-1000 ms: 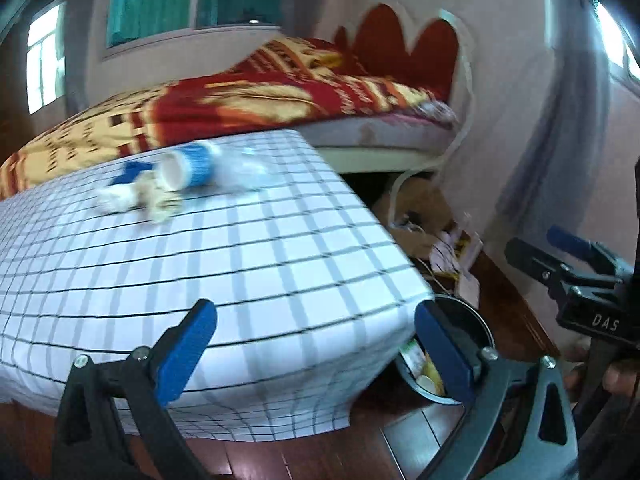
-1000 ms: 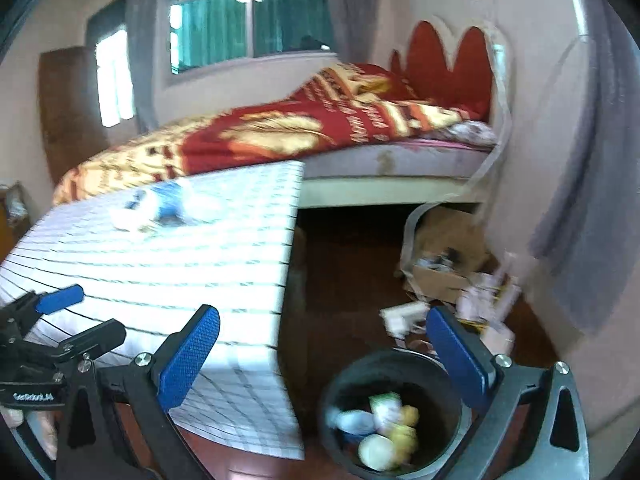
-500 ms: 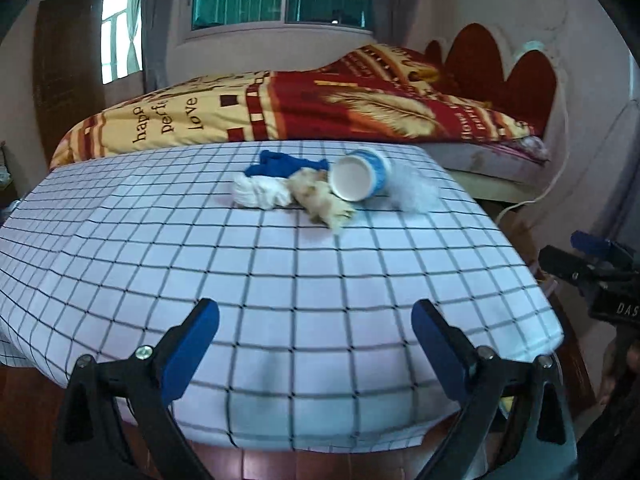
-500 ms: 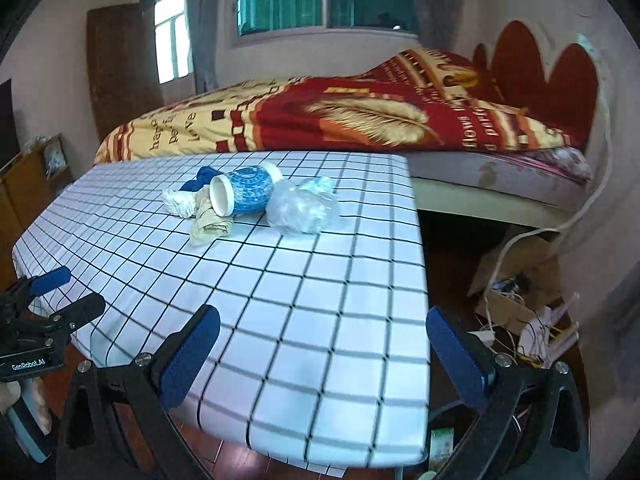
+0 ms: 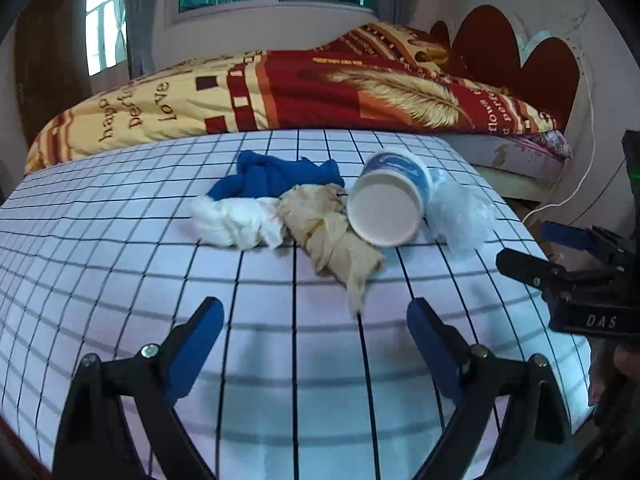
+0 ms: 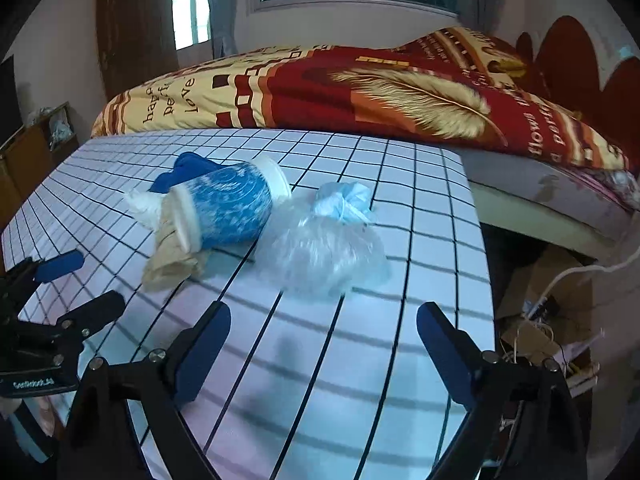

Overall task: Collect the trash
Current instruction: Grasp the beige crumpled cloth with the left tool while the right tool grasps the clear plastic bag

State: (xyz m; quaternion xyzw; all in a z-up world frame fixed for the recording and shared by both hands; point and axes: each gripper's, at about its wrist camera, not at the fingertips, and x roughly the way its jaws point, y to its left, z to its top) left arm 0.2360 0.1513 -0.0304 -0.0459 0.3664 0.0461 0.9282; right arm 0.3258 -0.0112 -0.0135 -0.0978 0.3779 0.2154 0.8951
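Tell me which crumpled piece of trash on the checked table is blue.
The crumpled blue cloth at the back of the pile; the crumpled white wad and beige paper before it are pale.

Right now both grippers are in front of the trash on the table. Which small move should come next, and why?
Probably ease the right gripper forward over the clear plastic bag. The bag lies nearest, straight ahead of its jaws, which are closing with nothing between them. The left gripper faces the beige crumpled paper beside the tipped paper cup.
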